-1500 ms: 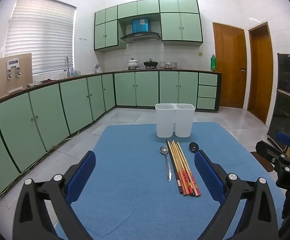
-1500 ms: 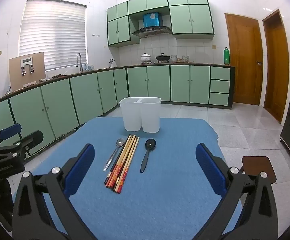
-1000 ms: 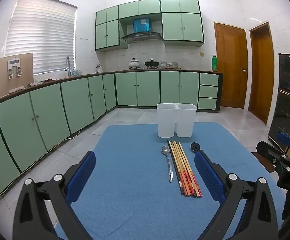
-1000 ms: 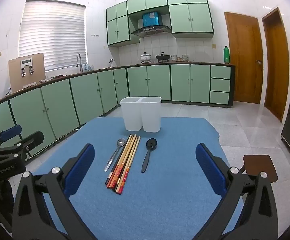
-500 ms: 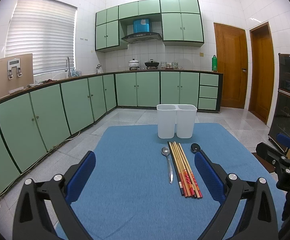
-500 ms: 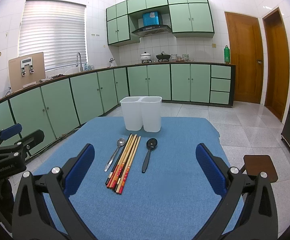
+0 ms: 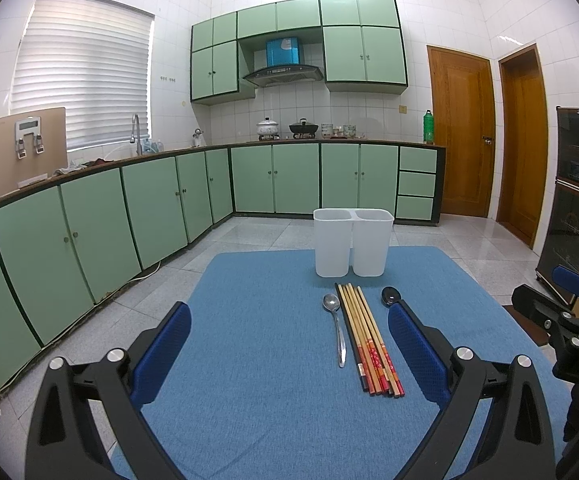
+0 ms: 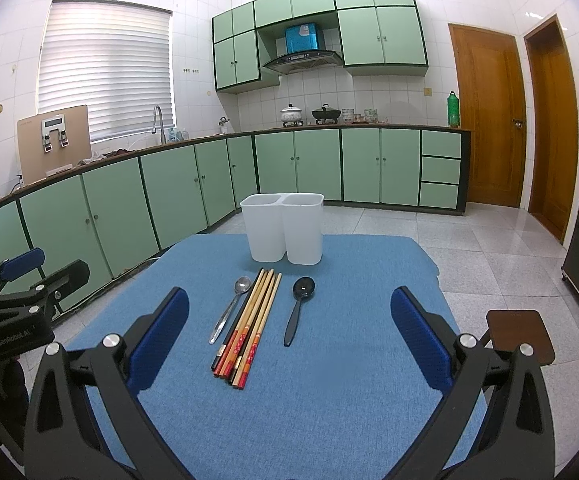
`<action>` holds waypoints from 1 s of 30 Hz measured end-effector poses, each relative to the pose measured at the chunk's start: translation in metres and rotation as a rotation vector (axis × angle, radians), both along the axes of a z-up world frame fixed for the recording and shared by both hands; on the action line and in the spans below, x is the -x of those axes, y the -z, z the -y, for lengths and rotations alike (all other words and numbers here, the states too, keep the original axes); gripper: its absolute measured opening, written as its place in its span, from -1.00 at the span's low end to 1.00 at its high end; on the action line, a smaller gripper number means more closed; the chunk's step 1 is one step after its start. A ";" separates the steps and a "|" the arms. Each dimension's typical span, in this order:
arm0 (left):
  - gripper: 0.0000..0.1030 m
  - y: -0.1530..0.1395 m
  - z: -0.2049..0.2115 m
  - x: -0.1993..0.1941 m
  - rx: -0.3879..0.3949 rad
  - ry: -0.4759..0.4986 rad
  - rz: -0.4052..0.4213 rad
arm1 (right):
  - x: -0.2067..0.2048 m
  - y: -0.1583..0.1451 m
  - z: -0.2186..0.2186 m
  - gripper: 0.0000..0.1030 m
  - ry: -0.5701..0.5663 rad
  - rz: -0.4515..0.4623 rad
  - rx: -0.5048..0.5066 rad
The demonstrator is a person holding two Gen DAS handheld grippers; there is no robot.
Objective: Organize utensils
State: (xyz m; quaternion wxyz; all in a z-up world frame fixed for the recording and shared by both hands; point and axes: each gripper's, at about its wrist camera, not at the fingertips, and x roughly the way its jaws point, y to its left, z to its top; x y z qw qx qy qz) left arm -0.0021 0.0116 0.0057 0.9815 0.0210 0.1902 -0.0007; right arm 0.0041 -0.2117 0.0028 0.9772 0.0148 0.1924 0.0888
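On blue mat (image 8: pixel 329 400): white two-compartment holder (image 8: pixel 283 228), contents not visible; chopsticks (image 8: pixel 249 322) between spoons. Left gripper (image 7: pixel 289 354), right gripper (image 8: pixel 289 338) spread wide, holding nothing.

Bright, even light; sharp; fisheye-curved, vignetted edges.

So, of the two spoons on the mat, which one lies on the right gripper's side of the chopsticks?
The black spoon. It lies apart from the chopsticks on their right, while the metal spoon lies close along their left.
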 end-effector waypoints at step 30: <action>0.88 -0.001 -0.001 -0.003 -0.001 -0.002 0.000 | -0.003 0.004 -0.002 0.90 0.000 -0.006 -0.004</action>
